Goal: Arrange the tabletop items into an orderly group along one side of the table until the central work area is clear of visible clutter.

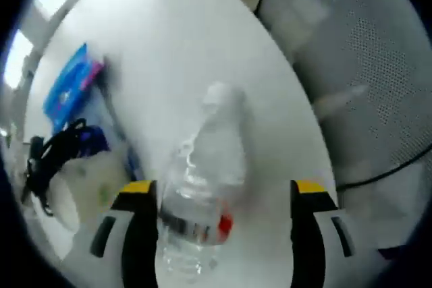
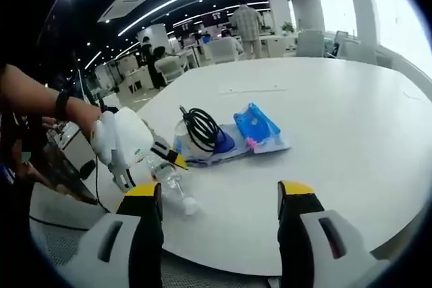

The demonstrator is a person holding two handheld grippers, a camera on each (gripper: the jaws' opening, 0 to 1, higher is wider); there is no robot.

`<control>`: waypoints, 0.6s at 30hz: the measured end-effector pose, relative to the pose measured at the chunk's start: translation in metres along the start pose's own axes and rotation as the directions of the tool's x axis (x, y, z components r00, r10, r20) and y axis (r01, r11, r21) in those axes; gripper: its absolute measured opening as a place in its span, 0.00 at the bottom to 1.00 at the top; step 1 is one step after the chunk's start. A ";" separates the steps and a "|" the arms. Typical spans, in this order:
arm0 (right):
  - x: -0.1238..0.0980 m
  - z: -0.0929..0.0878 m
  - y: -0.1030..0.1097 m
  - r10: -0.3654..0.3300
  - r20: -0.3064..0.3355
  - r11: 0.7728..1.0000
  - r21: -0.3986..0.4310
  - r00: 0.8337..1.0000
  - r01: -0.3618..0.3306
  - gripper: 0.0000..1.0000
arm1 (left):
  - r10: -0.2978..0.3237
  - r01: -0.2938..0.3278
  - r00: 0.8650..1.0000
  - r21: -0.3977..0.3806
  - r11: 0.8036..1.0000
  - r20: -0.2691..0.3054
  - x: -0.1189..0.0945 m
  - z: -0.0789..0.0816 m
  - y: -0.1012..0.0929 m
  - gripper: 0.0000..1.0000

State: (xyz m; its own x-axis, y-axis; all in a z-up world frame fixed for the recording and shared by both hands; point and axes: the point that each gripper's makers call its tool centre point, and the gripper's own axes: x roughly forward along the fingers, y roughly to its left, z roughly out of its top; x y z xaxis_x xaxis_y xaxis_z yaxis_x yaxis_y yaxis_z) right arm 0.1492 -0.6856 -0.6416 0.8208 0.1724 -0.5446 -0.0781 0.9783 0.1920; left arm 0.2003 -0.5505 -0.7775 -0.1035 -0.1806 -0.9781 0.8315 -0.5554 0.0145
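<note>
The left gripper (image 1: 219, 210) stands wide around a clear plastic bottle (image 1: 202, 193) lying on the white desk (image 1: 169, 52), at the lower middle of the left gripper view; the picture is blurred, so contact probably has not been made. To do this well, centre the bottle between the jaws and close gently on its body near the label, since thin plastic dents and slips.

The right gripper (image 2: 219, 217) hangs wide and empty over the desk edge. Its view shows the other gripper at the bottle and, mid-frame, a coiled black cable (image 2: 201, 129) beside a blue packet (image 2: 256, 125).
</note>
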 end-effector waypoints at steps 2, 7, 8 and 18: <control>0.000 0.000 -0.001 -0.004 0.003 1.000 0.004 1.000 0.003 0.69 | 0.017 -0.017 1.000 0.023 1.000 -0.005 0.004 0.000 0.003 0.71; -0.001 0.001 -0.004 -0.013 0.011 1.000 0.023 1.000 0.013 0.68 | 0.005 0.005 0.997 -0.119 0.993 0.082 -0.002 0.013 0.005 0.46; -0.001 0.001 -0.004 -0.014 0.011 1.000 0.025 1.000 0.014 0.68 | 0.031 -0.018 0.995 -0.138 0.990 0.094 0.000 0.013 0.008 0.46; -0.001 0.000 -0.005 -0.020 0.008 0.999 0.039 1.000 0.020 0.67 | 0.052 -0.025 0.995 -0.279 0.960 0.090 -0.005 0.000 -0.004 0.43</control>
State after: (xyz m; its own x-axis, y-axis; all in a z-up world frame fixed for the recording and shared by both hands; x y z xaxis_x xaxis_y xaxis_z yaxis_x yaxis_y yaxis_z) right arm 0.1483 -0.6910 -0.6421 0.8266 0.1515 -0.5420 -0.0392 0.9763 0.2130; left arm 0.1971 -0.5472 -0.7725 -0.1091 -0.2818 -0.9533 0.9530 -0.3023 -0.0197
